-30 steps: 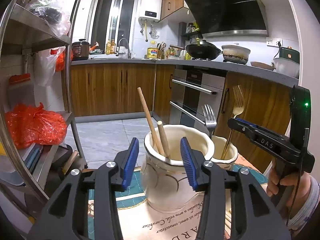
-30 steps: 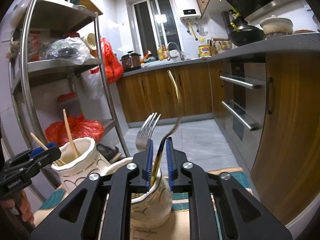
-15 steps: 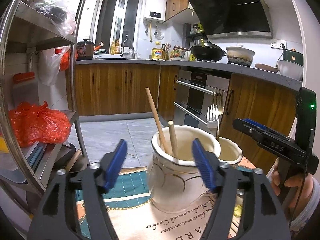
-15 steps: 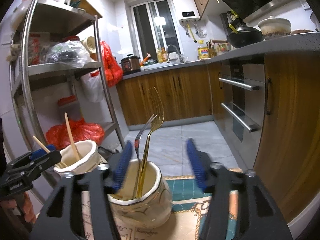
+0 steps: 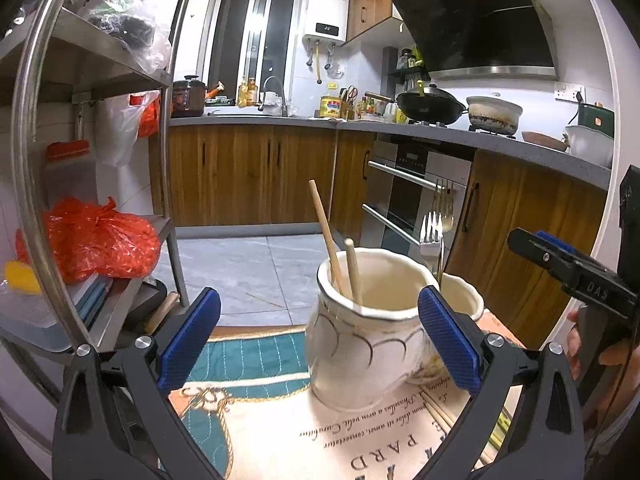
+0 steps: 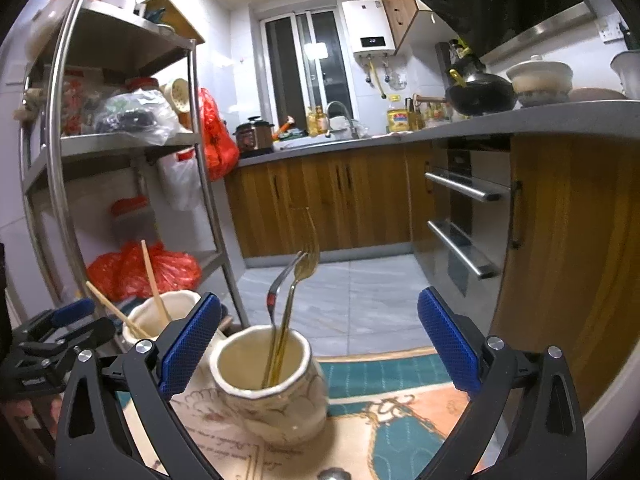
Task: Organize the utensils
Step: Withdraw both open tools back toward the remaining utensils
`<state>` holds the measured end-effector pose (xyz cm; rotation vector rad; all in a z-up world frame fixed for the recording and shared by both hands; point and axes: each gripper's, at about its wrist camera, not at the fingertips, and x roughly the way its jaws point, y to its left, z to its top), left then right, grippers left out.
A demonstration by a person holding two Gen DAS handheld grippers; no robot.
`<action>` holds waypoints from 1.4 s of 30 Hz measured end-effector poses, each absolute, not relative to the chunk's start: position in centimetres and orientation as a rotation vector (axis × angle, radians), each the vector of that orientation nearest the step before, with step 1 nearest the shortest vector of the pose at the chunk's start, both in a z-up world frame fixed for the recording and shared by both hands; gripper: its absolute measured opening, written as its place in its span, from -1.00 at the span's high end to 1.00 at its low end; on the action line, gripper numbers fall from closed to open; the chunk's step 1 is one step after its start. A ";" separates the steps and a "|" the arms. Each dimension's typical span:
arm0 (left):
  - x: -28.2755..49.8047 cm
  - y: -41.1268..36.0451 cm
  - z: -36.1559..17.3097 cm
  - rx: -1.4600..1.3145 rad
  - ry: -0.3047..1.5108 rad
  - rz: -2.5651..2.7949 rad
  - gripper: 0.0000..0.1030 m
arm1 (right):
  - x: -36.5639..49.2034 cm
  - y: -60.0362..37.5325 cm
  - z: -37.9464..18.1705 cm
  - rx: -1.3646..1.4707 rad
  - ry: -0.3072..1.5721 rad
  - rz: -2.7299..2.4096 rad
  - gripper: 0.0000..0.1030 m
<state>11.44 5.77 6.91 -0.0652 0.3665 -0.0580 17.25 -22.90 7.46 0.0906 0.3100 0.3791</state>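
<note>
Left wrist view: the left gripper [image 5: 318,336] has just been opening and now stands spread wide, pads clear of the near jar [image 5: 368,344], which holds 2 chopsticks [image 5: 338,264] upright. More chopsticks [image 5: 440,412] lie flat on the mat [image 5: 248,364] at the jar's foot, long axis running toward the camera, seemingly nearest this gripper. In the right wrist view, the right gripper [image 6: 318,340] has likewise just opened, holding nothing; the far jar [image 6: 276,388] before it holds 2 forks [image 6: 296,280] upright.
</note>
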 end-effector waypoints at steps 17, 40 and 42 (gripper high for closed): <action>6.7 2.5 4.7 -0.057 0.490 -0.071 -0.89 | 13.5 -26.6 2.9 0.110 0.492 0.332 -0.90; 4.8 -5.4 -1.3 0.047 0.762 -0.147 -0.89 | 8.4 -28.6 0.3 0.014 0.598 0.286 -0.90; 4.8 -6.1 -1.8 0.079 0.783 -0.145 -0.73 | 8.4 -28.5 0.3 -0.003 0.599 0.271 -0.90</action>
